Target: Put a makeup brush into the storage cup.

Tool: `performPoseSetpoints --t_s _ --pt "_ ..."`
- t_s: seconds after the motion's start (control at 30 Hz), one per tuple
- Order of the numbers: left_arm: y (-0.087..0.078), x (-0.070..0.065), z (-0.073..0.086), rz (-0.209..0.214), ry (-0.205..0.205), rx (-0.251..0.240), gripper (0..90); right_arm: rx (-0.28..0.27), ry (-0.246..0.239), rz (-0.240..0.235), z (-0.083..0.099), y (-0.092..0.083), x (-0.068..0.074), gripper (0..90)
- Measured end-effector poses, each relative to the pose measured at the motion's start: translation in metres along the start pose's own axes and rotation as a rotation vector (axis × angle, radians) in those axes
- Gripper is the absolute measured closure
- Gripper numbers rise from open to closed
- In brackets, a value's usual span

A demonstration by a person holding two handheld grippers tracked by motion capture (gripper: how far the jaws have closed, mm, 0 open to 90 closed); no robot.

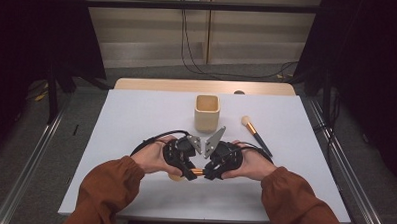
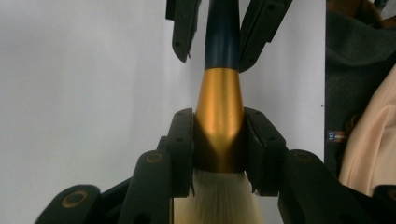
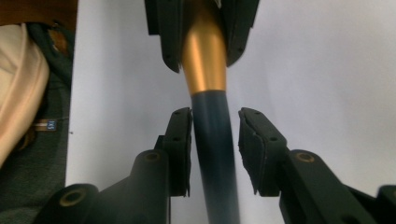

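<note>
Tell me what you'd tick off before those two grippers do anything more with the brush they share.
1. Left gripper clamped on the brush: ok, pads press its gold collar.
2. Right gripper gripping the dark handle: not ok, one pad touches, a gap shows at the other.
3. Brush off the table: ok, it spans between the grippers.
4. Bristles free: ok, they fan out behind the left jaws.
5. Wooden cup upright and open: ok.
6. Second brush out of the way: ok, it lies right of the cup.
</note>
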State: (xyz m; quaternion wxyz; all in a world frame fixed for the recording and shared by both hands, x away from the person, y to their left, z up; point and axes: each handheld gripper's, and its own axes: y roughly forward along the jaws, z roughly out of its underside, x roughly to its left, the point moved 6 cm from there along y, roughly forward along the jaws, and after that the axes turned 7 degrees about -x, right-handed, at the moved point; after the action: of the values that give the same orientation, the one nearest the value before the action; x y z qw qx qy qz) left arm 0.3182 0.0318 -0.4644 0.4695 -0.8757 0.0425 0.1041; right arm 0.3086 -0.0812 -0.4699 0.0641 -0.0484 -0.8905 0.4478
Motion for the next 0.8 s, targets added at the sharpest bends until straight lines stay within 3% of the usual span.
performPoseSetpoints --t_s 0.2,0.8 --pt "0.0005 0.0008 0.0026 0.006 -0.002 -0.007 66.2 0.003 -0.011 -0.005 -0.0013 0.0032 0.0024 72.8" --pt "-0.0004 0.0022 0.0024 0.007 0.01 -0.026 65.4 0.004 -0.025 -0.015 0.0009 0.0056 0.004 75.2"
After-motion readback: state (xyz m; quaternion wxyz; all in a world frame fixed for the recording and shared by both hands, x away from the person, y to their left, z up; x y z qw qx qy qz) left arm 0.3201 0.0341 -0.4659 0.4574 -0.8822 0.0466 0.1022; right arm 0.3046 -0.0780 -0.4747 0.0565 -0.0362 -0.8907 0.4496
